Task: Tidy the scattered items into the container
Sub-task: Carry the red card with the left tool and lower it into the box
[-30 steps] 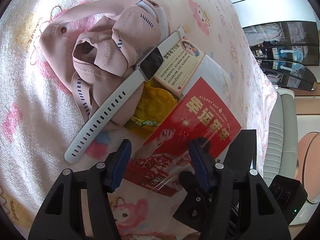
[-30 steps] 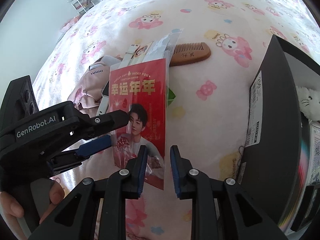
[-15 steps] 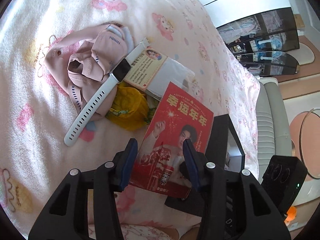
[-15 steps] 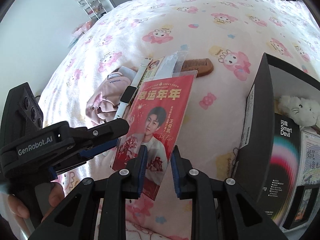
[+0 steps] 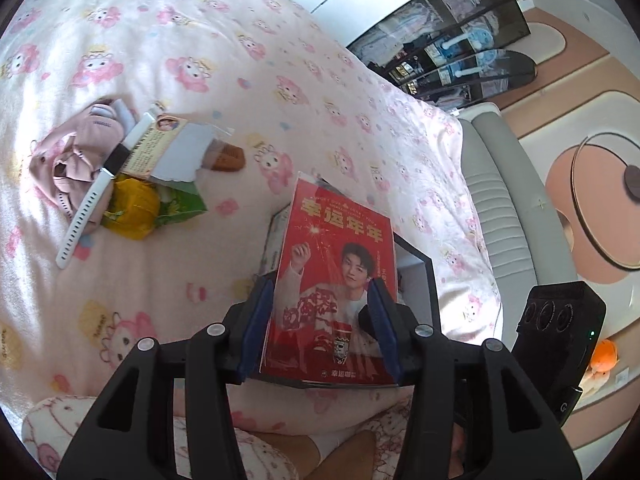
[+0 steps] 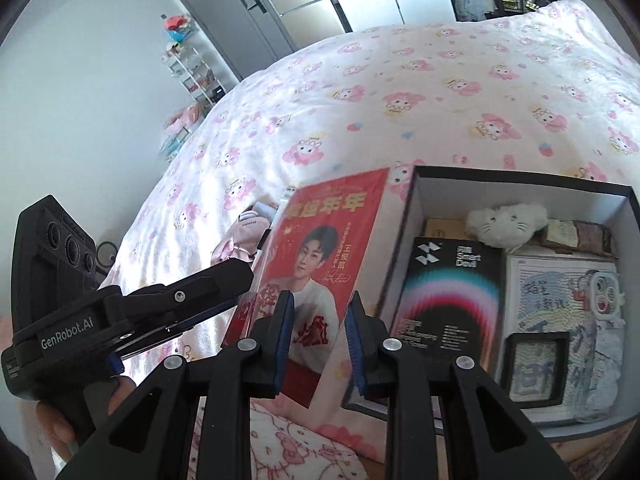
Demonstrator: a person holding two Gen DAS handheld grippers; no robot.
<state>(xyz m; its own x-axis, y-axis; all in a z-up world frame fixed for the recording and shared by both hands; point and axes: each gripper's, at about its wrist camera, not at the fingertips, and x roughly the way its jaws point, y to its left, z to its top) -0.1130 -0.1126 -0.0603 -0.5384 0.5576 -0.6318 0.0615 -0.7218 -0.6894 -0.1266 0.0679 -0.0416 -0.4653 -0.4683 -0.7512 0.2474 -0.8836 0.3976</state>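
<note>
A red card [image 5: 332, 272] with a portrait hangs in the air above the open black box [image 6: 416, 208]. My left gripper [image 5: 320, 284] spans its width, and both blue pads touch its side edges while the jaws are opening slightly. In the right wrist view the same card [image 6: 320, 248] shows between the jaws of my right gripper [image 6: 320, 298]. These jaws are opening, and the card passes behind the left pad without being pinched. On the blanket lie a pink cloth [image 5: 76, 152], a white watch [image 5: 92, 196], a yellow packet [image 5: 132, 208], a small card [image 5: 156, 148] and a wooden comb [image 5: 228, 160].
The box holds a white plush [image 6: 508, 220], a black carton [image 6: 448, 292] and a phone case [image 6: 560, 320]. A hand grips the left gripper's handle [image 6: 52, 360]. The bed's edge and a grey padded frame [image 5: 504, 216] run on the right. A person's legs [image 5: 280, 440] are below.
The red card was taken up off the blanket and carried up and across to the box. Both grippers rose with it, and the pile of items fell back to the left.
</note>
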